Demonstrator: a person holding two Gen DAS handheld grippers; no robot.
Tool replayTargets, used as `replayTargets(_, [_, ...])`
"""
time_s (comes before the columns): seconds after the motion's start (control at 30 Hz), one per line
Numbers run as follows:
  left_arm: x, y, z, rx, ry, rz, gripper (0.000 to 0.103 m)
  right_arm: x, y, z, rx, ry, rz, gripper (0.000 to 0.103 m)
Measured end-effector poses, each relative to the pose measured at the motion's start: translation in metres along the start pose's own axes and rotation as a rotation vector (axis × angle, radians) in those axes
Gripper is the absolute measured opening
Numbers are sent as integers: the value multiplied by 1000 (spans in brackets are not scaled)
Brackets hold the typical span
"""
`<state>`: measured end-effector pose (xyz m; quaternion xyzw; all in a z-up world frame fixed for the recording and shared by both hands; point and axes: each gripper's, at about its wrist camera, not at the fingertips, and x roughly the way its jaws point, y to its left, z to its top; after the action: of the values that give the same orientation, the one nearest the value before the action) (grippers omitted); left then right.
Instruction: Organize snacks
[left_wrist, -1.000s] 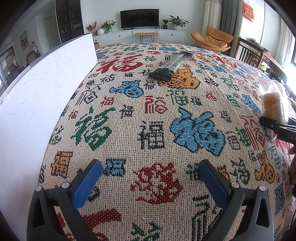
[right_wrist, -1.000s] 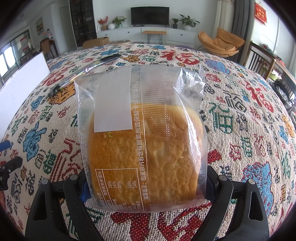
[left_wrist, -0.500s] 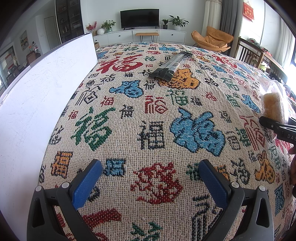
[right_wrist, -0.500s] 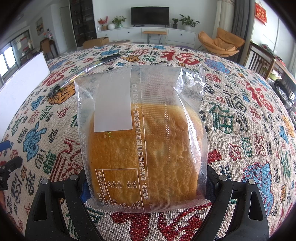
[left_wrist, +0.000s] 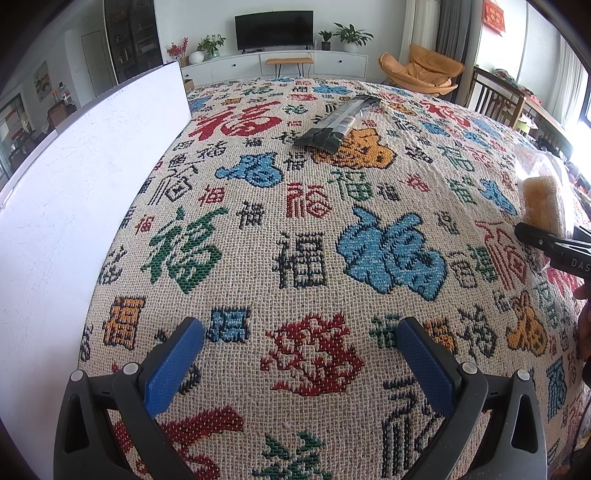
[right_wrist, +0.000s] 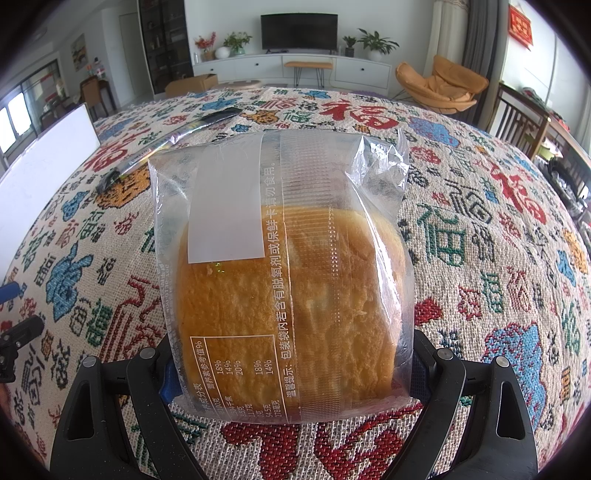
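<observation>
My right gripper is shut on a bagged bread loaf in clear plastic with printed text, held just above the patterned tablecloth. The loaf also shows at the right edge of the left wrist view, with the right gripper's finger under it. My left gripper is open and empty, low over the cloth. A long dark snack packet lies far ahead of it; it also shows in the right wrist view, far left of the loaf.
A white board stands along the left side of the table, also in the right wrist view. Wooden chairs stand at the right. A TV cabinet and an orange armchair are beyond the table.
</observation>
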<state>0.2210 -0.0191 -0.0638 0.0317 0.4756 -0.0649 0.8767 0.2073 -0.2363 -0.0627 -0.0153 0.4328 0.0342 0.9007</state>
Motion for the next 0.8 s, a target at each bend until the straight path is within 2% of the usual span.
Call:
replayTargets(0.07, [-1,6,7,-24,28,-36,103,0,0,0,1,0,1,92])
replayTargets(0.17, [-5,18,39,-78,6,-171,103,-1,0,0,1,-1,1,93])
replayTargets(0.2, [-5,19,54,-74,5,-193,103,-1,0,-1,1,-1,1,93])
replayTargets(0.33, [8,2,127,35,-19,-144,103,-1,1,-1,1,-1,1,93])
replayTargets(0.47, [62,-1,185,4,56,-136,101,-1,0,-1,2,-1,2,92])
replayTargets(0.53, [89,-4,198,-16,91,-130,94,-1,0,-1,2,-1,2,92])
replayTargets(0.63, [118,-16,201,16,137,-78,71,-1,0,-1,1,-1,0,92])
replayTargets(0.67, [115,-22,199,63,101,-35,63,-1,0,0,2,-1,1,92])
replayTargets(0.7, [112,-27,196,98,84,-42,39,-1,0,0,1,-1,1,92])
replayTargets(0.77, [103,-30,188,121,77,-55,24,-1,0,0,1,-2,1,92])
replayTargets(0.8, [94,-28,181,118,64,-66,21,-1,0,-1,1,-1,1,92])
